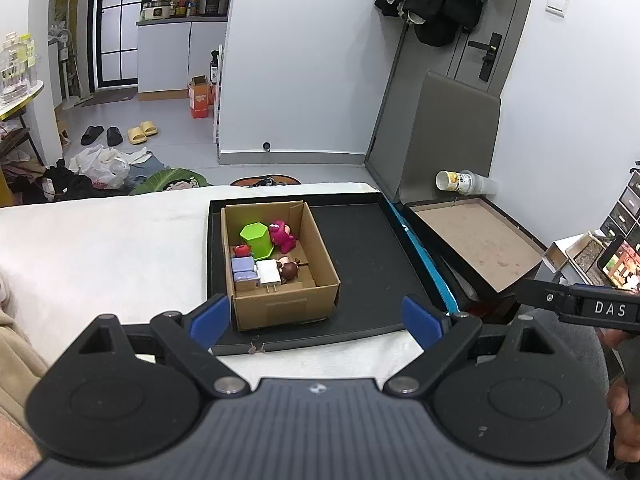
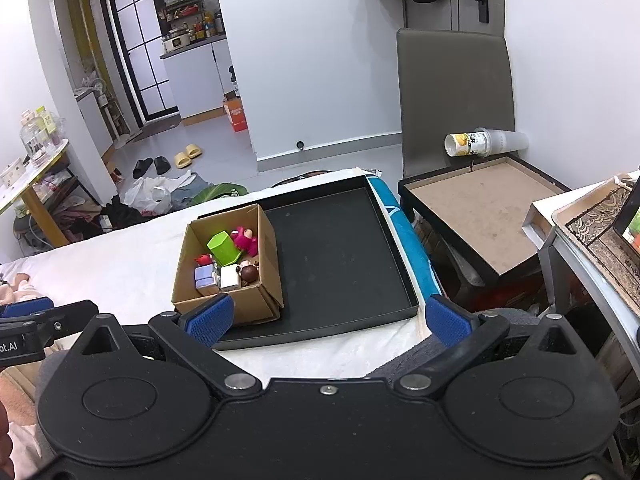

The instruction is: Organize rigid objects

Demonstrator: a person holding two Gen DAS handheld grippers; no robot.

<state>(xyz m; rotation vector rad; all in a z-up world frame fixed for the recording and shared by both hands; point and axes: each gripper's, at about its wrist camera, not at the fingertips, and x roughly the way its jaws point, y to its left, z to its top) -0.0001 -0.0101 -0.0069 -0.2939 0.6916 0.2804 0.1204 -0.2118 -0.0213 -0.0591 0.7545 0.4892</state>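
A: Quick one. Where's the stuff?
B: All in the cardboard box (image 1: 280,264), which sits in the left part of the black tray (image 1: 360,264) on the white-covered surface (image 1: 100,248). Green hexagonal container (image 1: 257,240) at the back, pink figure (image 1: 282,236) touching it on its right, red figure (image 1: 241,251) to the left, lilac block (image 1: 244,271) and white charger (image 1: 269,273) side by side up front, brown-haired figure (image 1: 289,270) right of the charger.
A: Anything loose on the tray?
B: Nope, rest of the tray looks bare. I'd judge the sorting is basically done, or it's a reset.
A: Grippers?
B: Left gripper (image 1: 316,322) spread wide, nothing between the blue pads (image 1: 210,320). Right gripper (image 2: 328,320) same, wide apart, empty.
A: Which is nearer the box?
B: Left. In its view the box lies straight ahead, just left of centre, near wall right beyond the left pad. From the right gripper the box is ahead and off to the left; bare tray is dead ahead.
A: Box's long axis?
B: Runs away from both grippers, roughly along their fingers. Any reach in comes over the near short wall, I'd guess, left hand best placed.
A: Around it?
B: A second framed tray with a brown base (image 2: 480,216) to the right, a cup lying on its side (image 2: 484,144) behind that.
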